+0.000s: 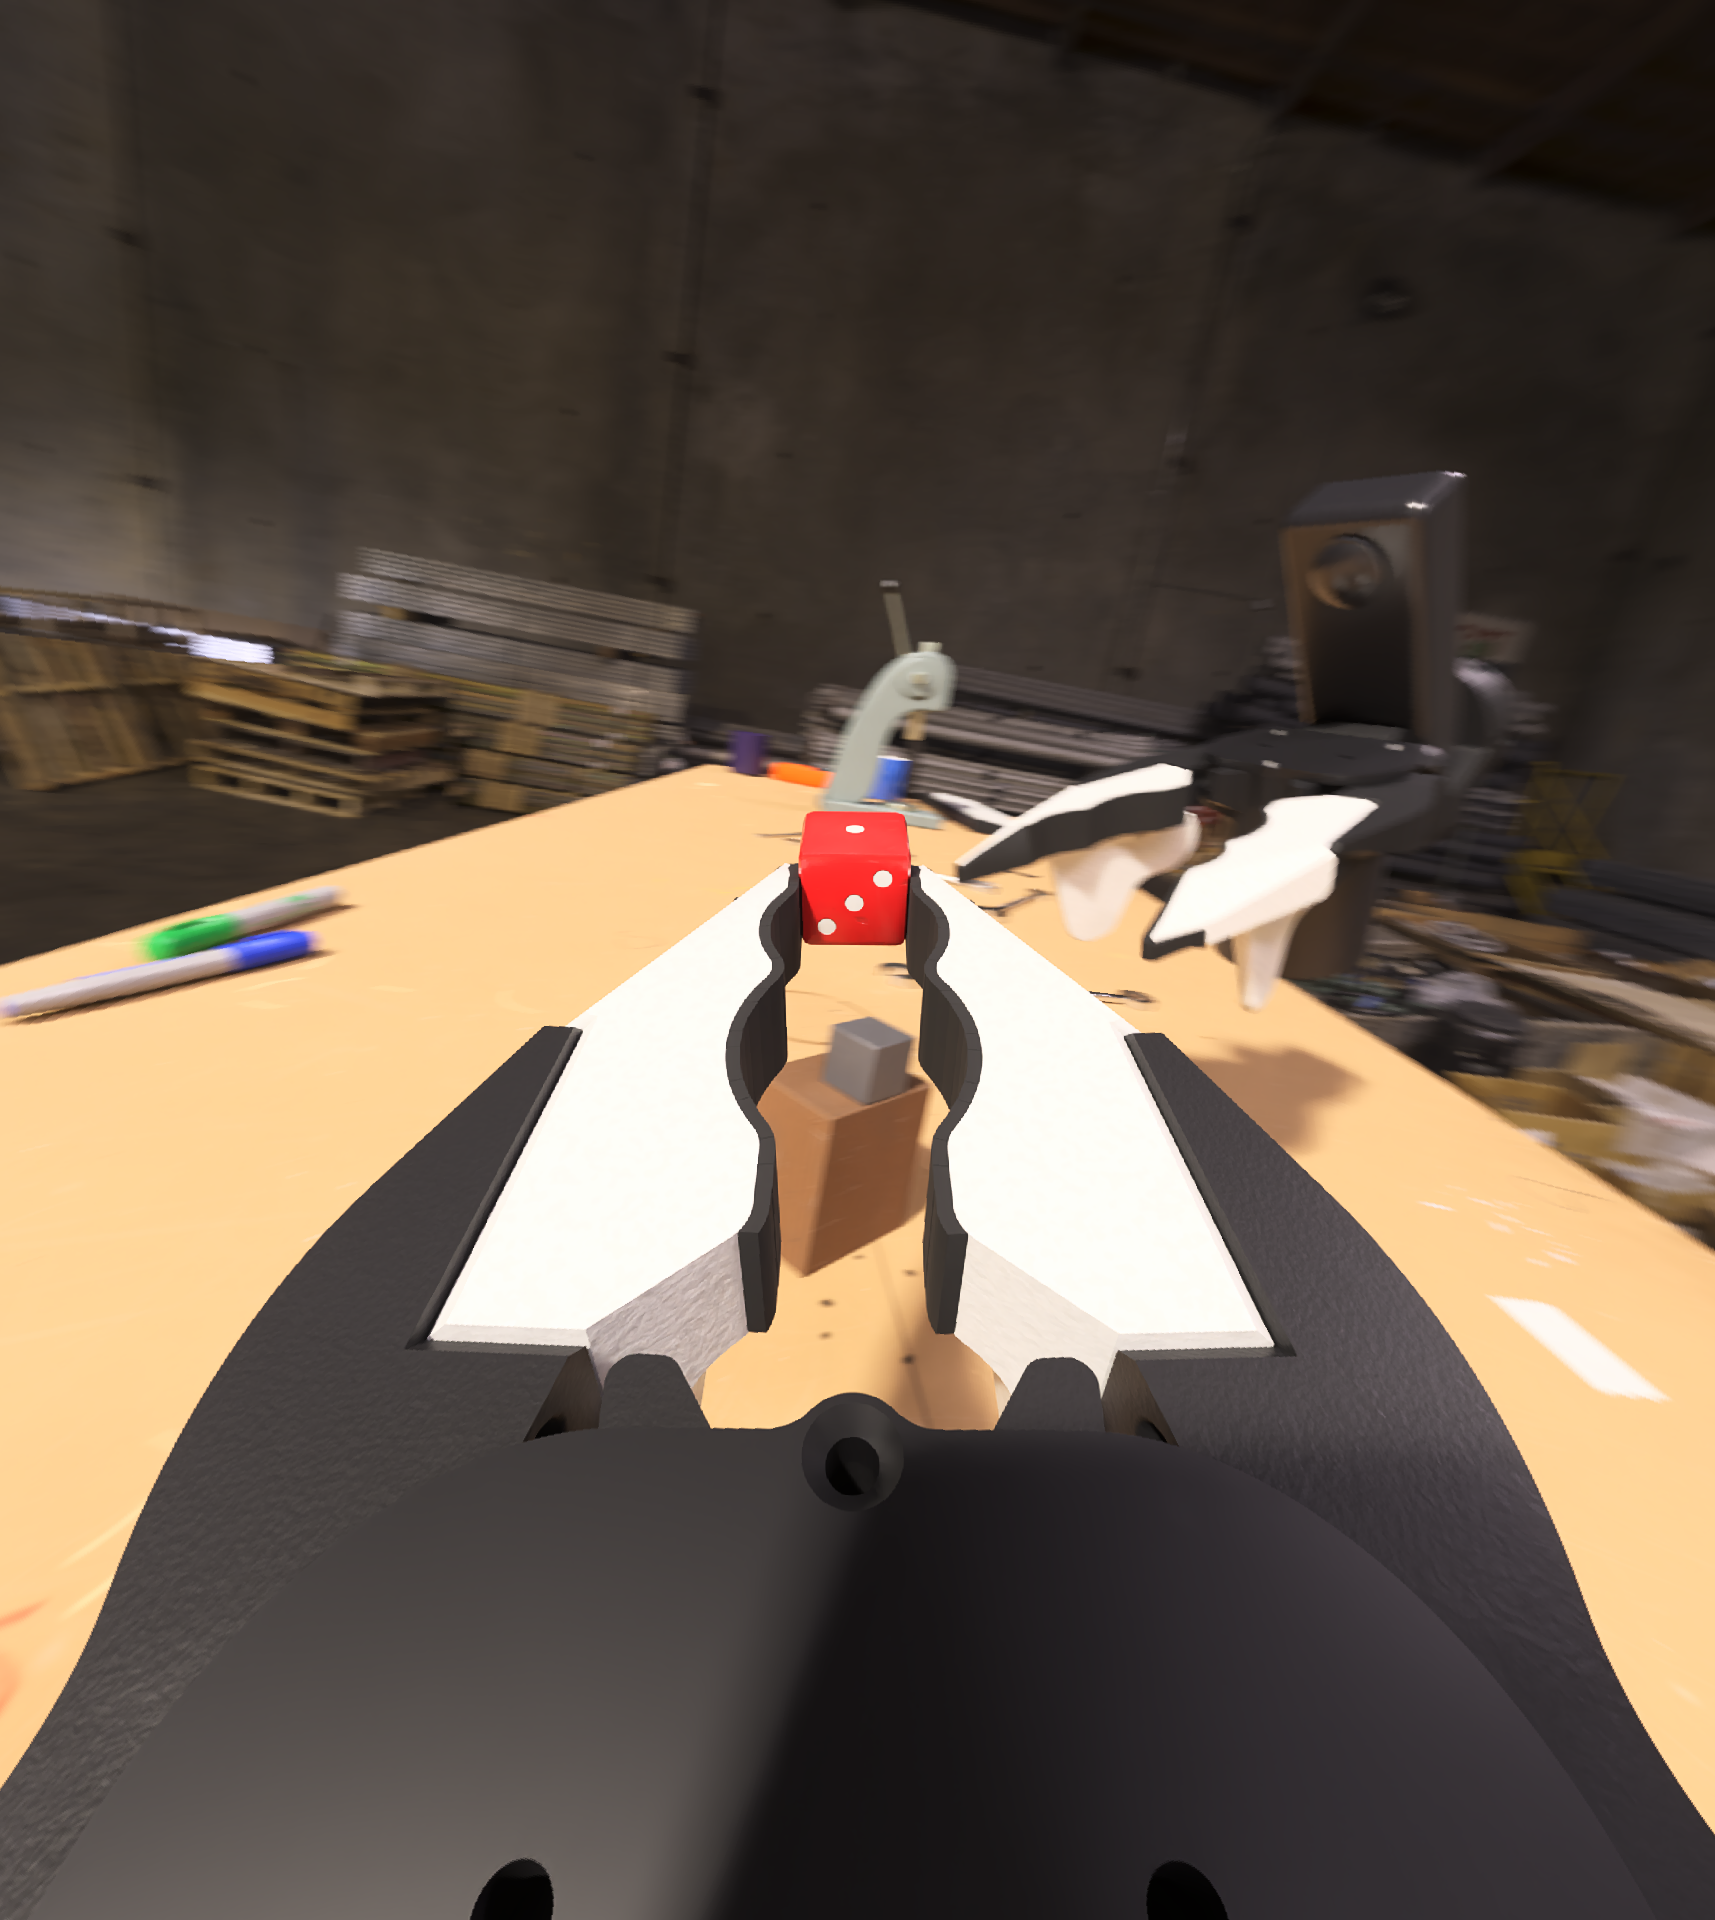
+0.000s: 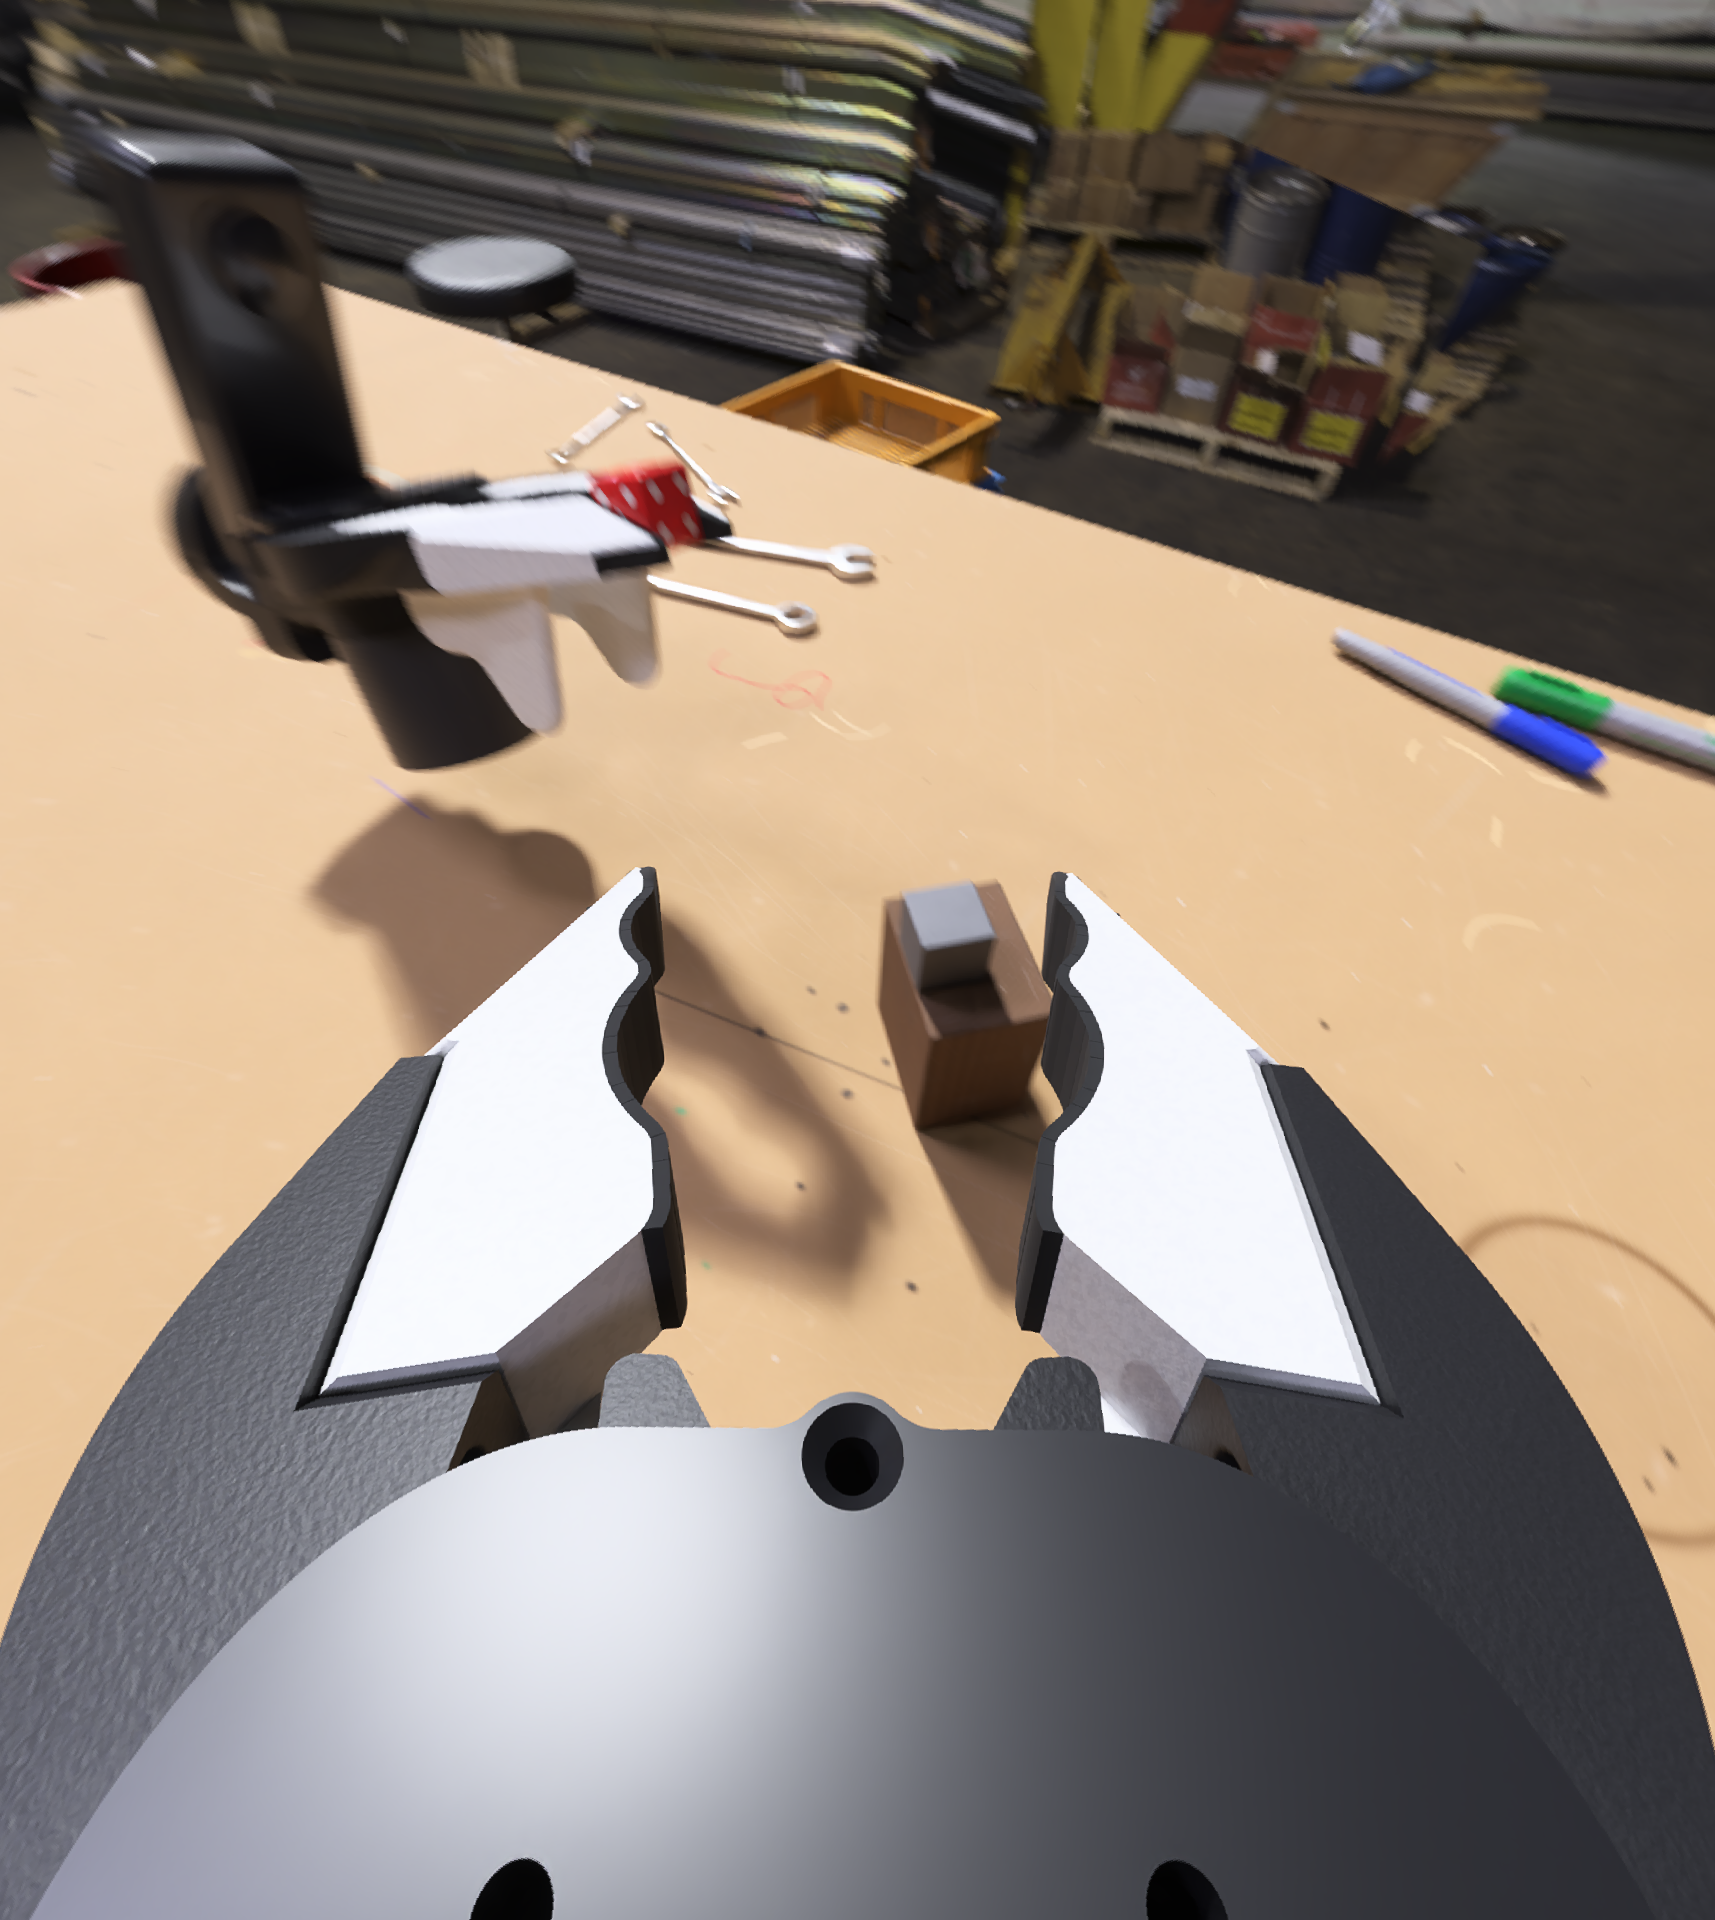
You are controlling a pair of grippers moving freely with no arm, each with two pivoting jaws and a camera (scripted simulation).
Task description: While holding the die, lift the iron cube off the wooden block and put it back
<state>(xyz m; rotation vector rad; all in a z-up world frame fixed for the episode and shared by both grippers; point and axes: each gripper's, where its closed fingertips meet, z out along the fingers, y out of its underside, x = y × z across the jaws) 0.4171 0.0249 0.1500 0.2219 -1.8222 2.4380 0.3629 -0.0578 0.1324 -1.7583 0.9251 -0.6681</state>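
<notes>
My left gripper [image 1: 854, 883] is shut on a red die [image 1: 854, 878] with white pips, held at its fingertips above the table. Below it, between the fingers, the grey iron cube [image 1: 868, 1058] rests on the brown wooden block [image 1: 848, 1174]. In the right wrist view my right gripper [image 2: 851, 878] is open and empty above the table, with the iron cube [image 2: 948, 930] on the wooden block [image 2: 967, 1029] just inside its right finger. The left gripper [image 2: 687, 540] with the die [image 2: 650, 499] shows at upper left there. The right gripper [image 1: 1113, 904] shows open at right in the left wrist view.
Blue [image 1: 157, 971] and green [image 1: 240, 923] markers lie on the tan table [image 1: 209, 1195]; they also show in the right wrist view, the blue marker [image 2: 1476, 707] beside the green marker [image 2: 1653, 727]. Several wrenches [image 2: 780, 582] lie beyond the left gripper. A grey-green press tool [image 1: 889, 727] stands at the table's far end.
</notes>
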